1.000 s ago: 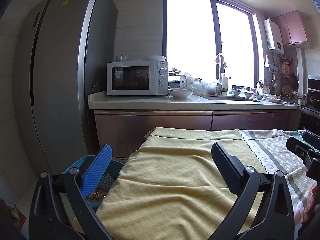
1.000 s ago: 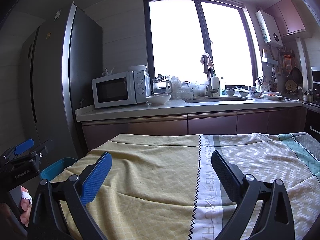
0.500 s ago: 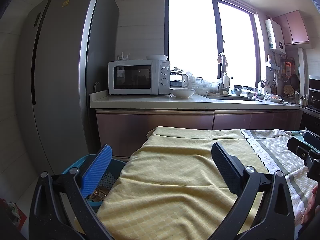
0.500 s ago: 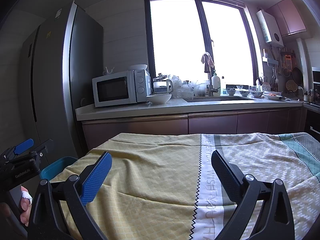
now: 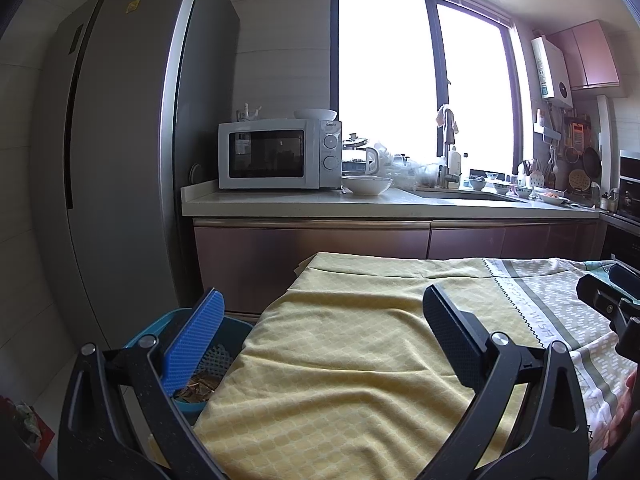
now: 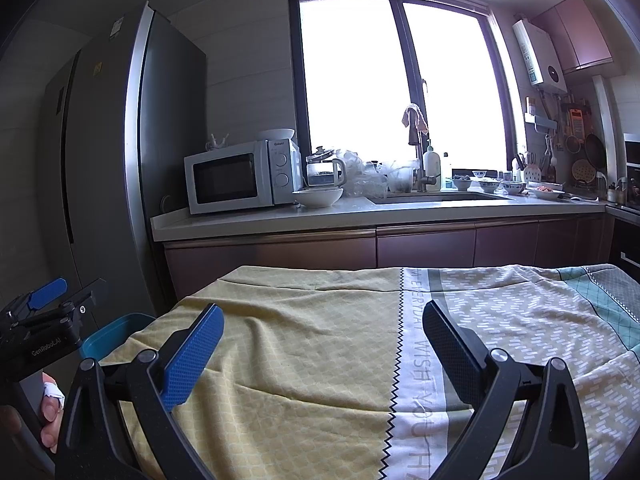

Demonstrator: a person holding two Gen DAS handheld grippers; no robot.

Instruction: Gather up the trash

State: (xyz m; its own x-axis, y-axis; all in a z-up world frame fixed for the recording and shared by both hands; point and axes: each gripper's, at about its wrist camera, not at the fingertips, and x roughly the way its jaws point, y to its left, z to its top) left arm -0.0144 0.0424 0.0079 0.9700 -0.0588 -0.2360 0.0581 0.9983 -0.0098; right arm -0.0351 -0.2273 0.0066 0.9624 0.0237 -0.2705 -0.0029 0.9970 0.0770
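- Kitchen: counter [image 5: 384, 204] across mid-frame, microwave [image 5: 276, 154], fridge [image 5: 120, 160] at left.
- Table cloth [image 6: 320, 360], lower centre: no trash visible on it.
- Blue bin [image 5: 200, 364], lower left: brown scraps inside.
- Left gripper [image 5: 320, 340]: wide open, empty.
- Right gripper [image 6: 320, 344]: wide open, empty.
- Advice: sweep both cameras for remaining litter before reaching.

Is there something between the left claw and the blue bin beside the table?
Nothing visible blocks it. The open, empty left claw is above the cloth's edge; the blue bin sits low on its left, partly hidden by the claw's blue pad.
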